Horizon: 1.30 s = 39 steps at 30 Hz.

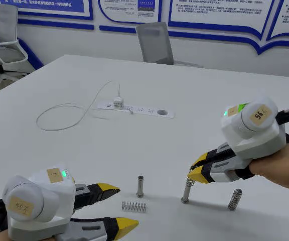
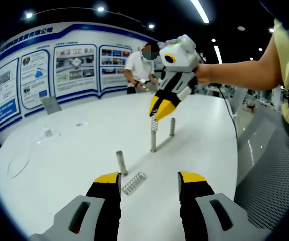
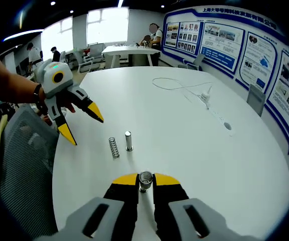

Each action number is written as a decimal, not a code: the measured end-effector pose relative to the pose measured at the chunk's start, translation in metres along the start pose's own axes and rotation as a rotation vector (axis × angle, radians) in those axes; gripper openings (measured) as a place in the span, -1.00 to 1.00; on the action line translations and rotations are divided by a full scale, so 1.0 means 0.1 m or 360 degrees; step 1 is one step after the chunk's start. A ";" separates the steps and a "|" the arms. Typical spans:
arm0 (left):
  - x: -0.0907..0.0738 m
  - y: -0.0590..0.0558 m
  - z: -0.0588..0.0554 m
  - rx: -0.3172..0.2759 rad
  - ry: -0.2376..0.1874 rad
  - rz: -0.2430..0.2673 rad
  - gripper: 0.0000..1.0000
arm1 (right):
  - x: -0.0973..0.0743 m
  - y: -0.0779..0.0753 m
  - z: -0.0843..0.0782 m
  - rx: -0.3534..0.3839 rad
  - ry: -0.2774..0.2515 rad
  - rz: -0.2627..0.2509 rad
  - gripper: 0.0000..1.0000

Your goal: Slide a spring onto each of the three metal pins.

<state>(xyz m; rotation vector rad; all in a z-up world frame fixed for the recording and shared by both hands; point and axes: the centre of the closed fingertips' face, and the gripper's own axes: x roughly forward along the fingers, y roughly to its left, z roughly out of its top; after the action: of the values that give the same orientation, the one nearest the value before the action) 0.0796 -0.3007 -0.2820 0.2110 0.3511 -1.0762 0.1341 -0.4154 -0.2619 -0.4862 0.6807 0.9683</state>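
**Head view:** right gripper [image 1: 197, 169] is clamped on a small coiled steel spring [image 1: 188, 183]. That spring sits on the upper part of the middle upright metal pin [image 1: 184, 197]; the lower shaft is bare. To its right, the third pin with a spring over its length [image 1: 235, 199] stands upright. To its left is a bare short metal pin [image 1: 140, 186], also upright. 1 loose steel spring [image 1: 134, 206] lies flat on the white table [image 1: 84, 150], just in front of the bare pin. Left gripper [image 1: 117, 207] is bottom-left with jaws apart, holding nothing; its tips are near the loose spring, not touching. A white power strip [image 1: 137, 109] lies farther back.

**Left gripper view:** own jaws are spread wide and empty [image 2: 149, 177]. The loose spring [image 2: 133, 183] lies between and just ahead of the tips, with the bare pin [image 2: 121, 163] beside it. Beyond, the right gripper [image 2: 162, 108] comes down onto the top of the middle pin [image 2: 153, 143]. The third pin [image 2: 172, 127] is behind that.

**Right gripper view:** own jaws [image 3: 145, 182] are pinched on the spring's top coil [image 3: 145, 175], 1 tip on each side, looking down the pin axis. Bare pin [image 3: 129, 141] and loose spring [image 3: 114, 147] sit side by side ahead. Left gripper [image 3: 83, 125] is beyond them, open.
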 end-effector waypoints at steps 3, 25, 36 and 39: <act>0.00 0.00 0.00 -0.0002 0.0001 -0.0001 -0.08 | 0.03 -0.01 -0.01 0.0003 0.0006 0.0002 -0.76; 0.03 0.02 -0.03 -0.0015 -0.0002 -0.0013 -0.08 | 0.27 0.01 -0.21 0.0046 0.0079 0.0019 -0.76; 0.05 0.01 -0.03 -0.0014 -0.0001 -0.0025 -0.08 | 0.31 0.02 -0.26 0.0061 0.0103 0.0014 -0.76; 0.06 0.02 -0.02 -0.0013 -0.0003 -0.0024 -0.08 | 0.33 0.02 -0.29 0.0057 0.0116 0.0013 -0.76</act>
<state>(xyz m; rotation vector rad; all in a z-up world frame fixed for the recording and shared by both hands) 0.0832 -0.3037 -0.2863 0.2002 0.3558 -1.0898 0.1363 -0.4141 -0.3057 -0.4892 0.7651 0.9478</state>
